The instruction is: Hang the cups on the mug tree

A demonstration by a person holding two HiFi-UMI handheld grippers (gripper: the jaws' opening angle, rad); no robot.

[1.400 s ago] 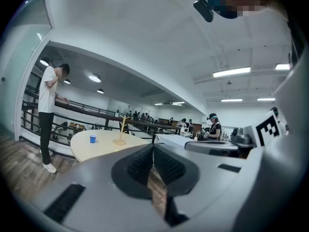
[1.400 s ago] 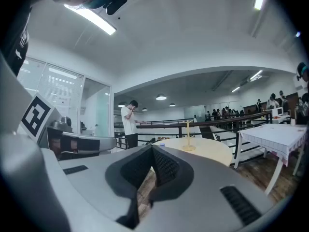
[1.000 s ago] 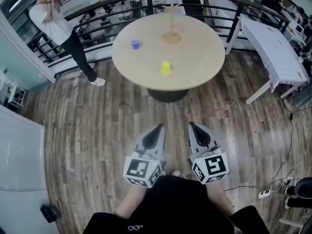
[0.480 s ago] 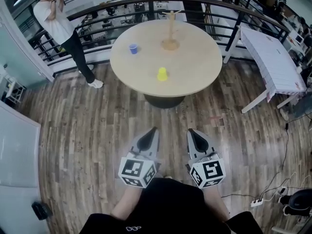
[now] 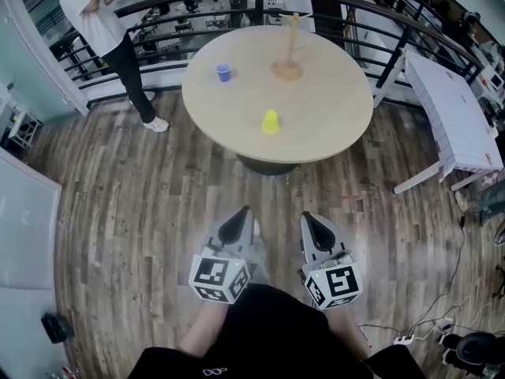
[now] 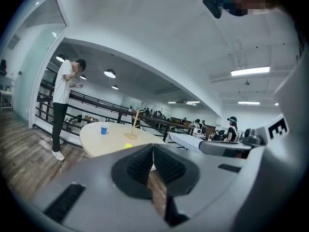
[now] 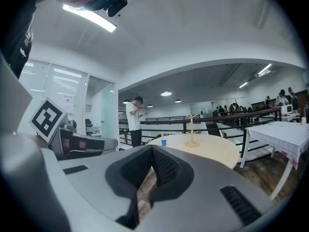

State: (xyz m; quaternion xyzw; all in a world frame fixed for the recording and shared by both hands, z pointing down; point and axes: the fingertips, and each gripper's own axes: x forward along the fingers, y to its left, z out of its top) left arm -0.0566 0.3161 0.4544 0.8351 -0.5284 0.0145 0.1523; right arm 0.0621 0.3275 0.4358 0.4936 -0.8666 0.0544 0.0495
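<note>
Far on the table [image 5: 331, 125]: yellow cup [image 5: 271, 121], blue cup [image 5: 224, 71], mug tree [image 5: 289, 54].
Well apart, left gripper [image 5: 241, 212] and right gripper [image 5: 308, 219] are held closed, empty.

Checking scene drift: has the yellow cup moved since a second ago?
No: yellow cup keeps its spot on the table, same offset from mug tree.

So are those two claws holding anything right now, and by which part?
Nothing. The left gripper and right gripper are shut and empty; the small yellow cup and small blue cup sit on the round wooden table, untouched.
</note>
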